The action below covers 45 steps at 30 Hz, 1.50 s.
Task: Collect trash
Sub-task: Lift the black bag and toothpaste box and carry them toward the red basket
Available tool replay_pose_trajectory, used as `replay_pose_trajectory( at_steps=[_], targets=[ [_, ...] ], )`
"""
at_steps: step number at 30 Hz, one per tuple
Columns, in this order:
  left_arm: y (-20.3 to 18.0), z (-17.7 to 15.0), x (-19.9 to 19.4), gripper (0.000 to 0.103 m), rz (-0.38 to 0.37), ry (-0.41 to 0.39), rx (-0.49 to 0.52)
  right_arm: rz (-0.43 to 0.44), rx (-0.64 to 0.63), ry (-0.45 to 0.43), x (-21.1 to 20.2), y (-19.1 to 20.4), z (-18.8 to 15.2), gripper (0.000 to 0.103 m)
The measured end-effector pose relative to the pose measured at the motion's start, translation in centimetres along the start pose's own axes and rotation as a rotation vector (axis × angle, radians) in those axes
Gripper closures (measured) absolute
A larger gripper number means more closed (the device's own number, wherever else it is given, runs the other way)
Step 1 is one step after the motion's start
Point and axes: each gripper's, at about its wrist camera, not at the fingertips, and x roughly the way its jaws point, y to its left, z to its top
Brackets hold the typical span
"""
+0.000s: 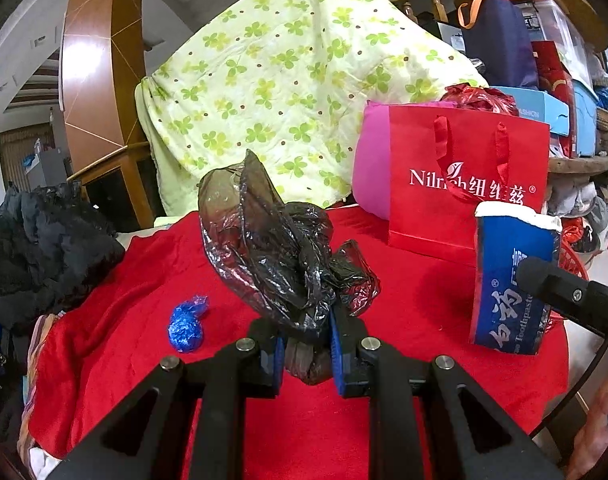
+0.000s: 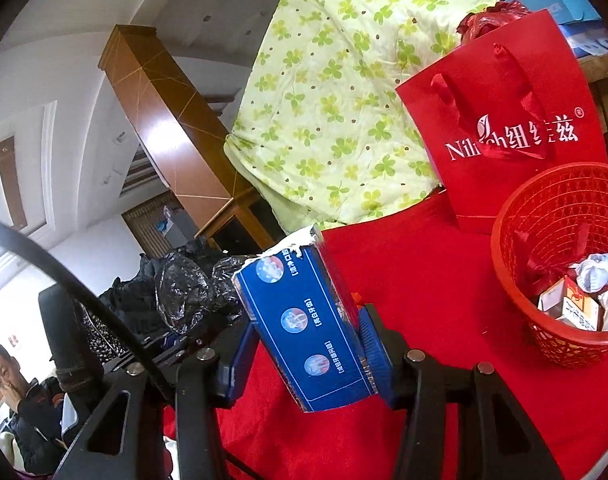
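I see a crumpled black plastic bag (image 1: 275,248), thin and glossy with a see-through brownish part, bunched and standing up from the left hand-held gripper (image 1: 307,354), whose blue pads are clamped on its lower end. At its eight o'clock a small blue foil wrapper (image 1: 185,326), balled up, lies alone on the red cloth. My right hand-held gripper (image 2: 308,350) pinches a blue toothpaste box (image 2: 310,328) across its sides; the box is tilted, its torn white end up toward eleven o'clock. At the box's three o'clock stands the red mesh basket (image 2: 516,264), upright, holding crumpled white paper (image 2: 596,272) and a small carton (image 2: 572,306).
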Motion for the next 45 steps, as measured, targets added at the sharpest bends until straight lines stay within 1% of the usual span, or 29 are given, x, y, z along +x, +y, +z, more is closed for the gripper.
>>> replay_pose_trajectory(
  at_steps=[13,30,36,40,45],
  targets=[
    [-2.1,0.5,-0.8,0.083,-0.031,-0.016,0.043,-0.003,0.018,-0.046,-2.2,-0.5,0.3,0.050],
    [-5.5,1.2,-1.4,0.083,-0.091,-0.029,0.102,-0.031,0.060,-0.117,-5.2,-2.5,1.2,0.050],
    [-6.2,1.2,-1.2,0.083,-0.120,-0.013,0.105,-0.060,0.065,-0.129,-5.9,-3.1,1.3,0.050],
    [-6.8,1.2,-0.8,0.083,-0.142,0.004,0.105,-0.125,0.052,-0.120,-6.0,-3.5,1.3,0.050],
    [-7.6,1.4,-0.3,0.083,-0.164,0.012,0.108,-0.155,0.048,-0.137,-6.8,-3.9,1.5,0.050]
  ],
)
